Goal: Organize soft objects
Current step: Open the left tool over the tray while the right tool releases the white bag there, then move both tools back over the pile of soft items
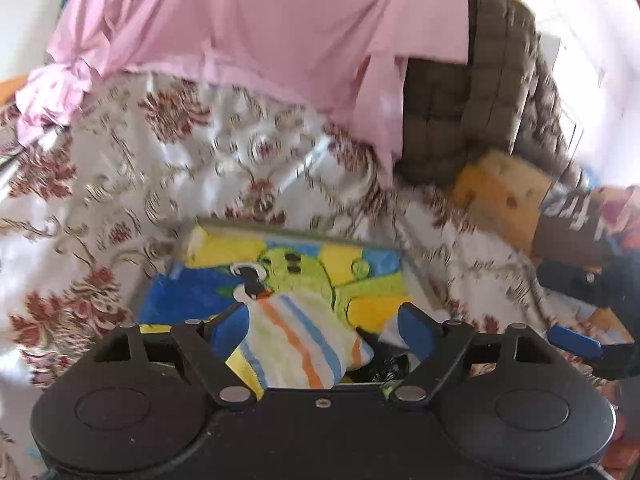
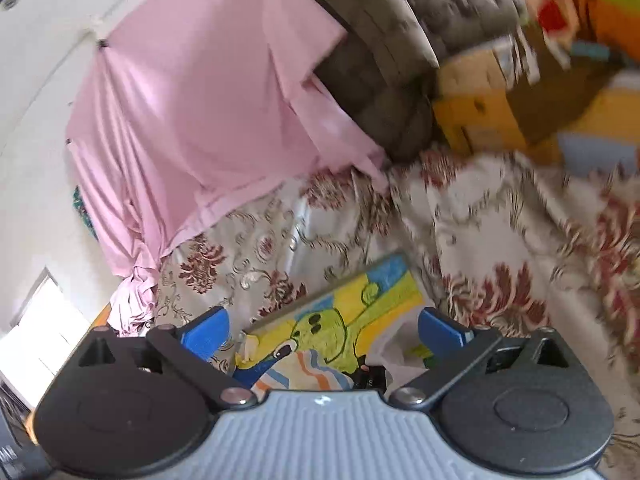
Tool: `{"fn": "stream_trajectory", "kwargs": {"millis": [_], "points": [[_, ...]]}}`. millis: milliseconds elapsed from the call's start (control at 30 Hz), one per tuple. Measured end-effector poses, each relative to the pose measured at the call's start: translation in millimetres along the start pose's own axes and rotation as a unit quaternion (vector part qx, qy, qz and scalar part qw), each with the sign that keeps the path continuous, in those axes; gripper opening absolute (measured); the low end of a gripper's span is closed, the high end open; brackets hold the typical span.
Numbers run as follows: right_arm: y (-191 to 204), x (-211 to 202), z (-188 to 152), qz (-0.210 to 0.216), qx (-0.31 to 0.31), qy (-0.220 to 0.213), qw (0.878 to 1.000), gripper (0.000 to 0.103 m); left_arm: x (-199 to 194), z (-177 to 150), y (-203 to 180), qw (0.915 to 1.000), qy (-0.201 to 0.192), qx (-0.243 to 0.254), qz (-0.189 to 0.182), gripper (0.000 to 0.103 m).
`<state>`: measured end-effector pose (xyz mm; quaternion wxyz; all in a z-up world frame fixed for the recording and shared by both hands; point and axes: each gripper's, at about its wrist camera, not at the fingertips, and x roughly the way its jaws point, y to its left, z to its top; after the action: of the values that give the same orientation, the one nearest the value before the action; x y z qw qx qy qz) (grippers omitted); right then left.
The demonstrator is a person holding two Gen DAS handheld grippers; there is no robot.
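The task looks barely begun: both tools are spread, the left tool [image 1: 320,330] straddling but not visibly pinching the striped sock [image 1: 296,344] on the colourful mat [image 1: 192,292] on the bed [image 1: 100,200], the right tool [image 2: 324,330] empty nearby.

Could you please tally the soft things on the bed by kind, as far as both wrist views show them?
Striped cloth: 1
Cartoon-print mat: 1
Pink sheet: 1
Brown quilted cushion: 1
Floral bedspread: 1
Total: 5
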<state>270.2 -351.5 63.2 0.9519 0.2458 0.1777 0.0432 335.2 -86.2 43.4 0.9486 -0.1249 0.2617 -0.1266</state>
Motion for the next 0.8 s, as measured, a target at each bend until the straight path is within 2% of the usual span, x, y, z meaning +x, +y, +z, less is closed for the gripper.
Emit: {"fn": "stream_trajectory", "kwargs": {"millis": [167,233,433,800], "points": [[25,-41,-16,0.0,-0.049,-0.015,0.999,0.103,-54,5,-1,0.9989,-0.045,-0.011,-0.004,0.093],[32,-55,-24,0.002,-0.061,-0.016,0.998,0.103,-76,3,-3,0.9981,-0.06,-0.007,-0.007,0.094],[44,-99,-46,-0.003,-0.087,-0.029,0.996,0.103,-136,-17,-11,0.996,-0.089,0.007,-0.008,0.101],[62,-155,-87,-0.013,-0.14,-0.052,0.989,0.103,-205,-67,-11,0.9951,-0.095,0.021,-0.014,0.102]]}}
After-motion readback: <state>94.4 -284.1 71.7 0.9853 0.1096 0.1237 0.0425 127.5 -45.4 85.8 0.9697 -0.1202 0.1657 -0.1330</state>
